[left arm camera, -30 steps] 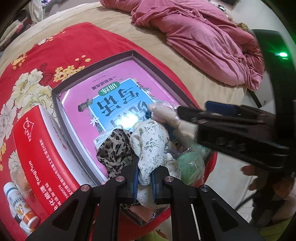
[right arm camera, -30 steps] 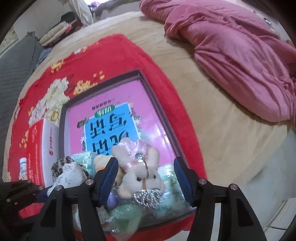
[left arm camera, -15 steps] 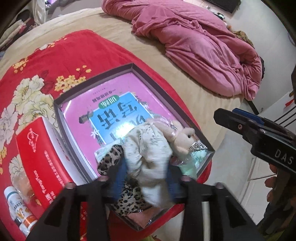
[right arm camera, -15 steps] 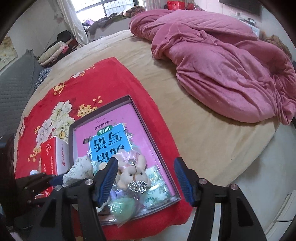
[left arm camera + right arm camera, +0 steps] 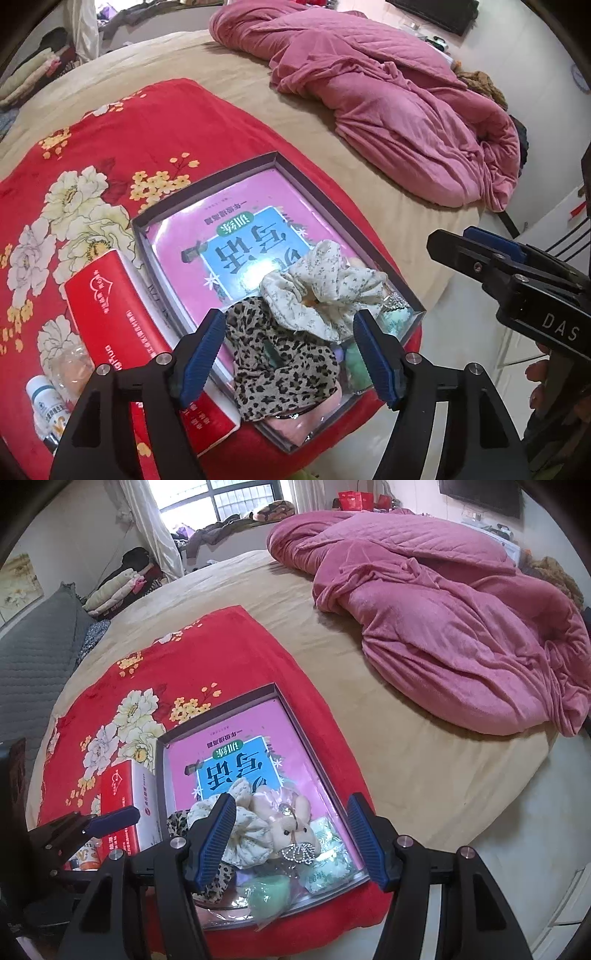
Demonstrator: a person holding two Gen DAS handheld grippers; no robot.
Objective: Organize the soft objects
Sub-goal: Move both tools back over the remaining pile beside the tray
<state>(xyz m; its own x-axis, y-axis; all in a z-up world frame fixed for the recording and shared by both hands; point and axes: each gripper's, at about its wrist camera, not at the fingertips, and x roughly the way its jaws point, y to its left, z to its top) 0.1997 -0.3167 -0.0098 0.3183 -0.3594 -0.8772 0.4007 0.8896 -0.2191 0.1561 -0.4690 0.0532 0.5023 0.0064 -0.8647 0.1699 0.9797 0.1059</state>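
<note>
Red floral blanket [image 5: 155,122] bearing tray [image 5: 207,192], left hand-held gripper [image 5: 291,350] just opening, empty above floral scrunchie [image 5: 325,291], right hand-held gripper [image 5: 291,834] gaping apart, only right wrist view showing plush bunny [image 5: 284,819]

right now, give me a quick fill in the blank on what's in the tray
1. The leopard-print scrunchie lies inside the ____.
2. The floral scrunchie is mostly ____ in colour.
3. The red box lies ____ the tray, on the red blanket.

Missing words: tray; white; beside

"DAS" in white on the right tool [image 5: 517,280], book cover characters upside-down, unclear
</note>
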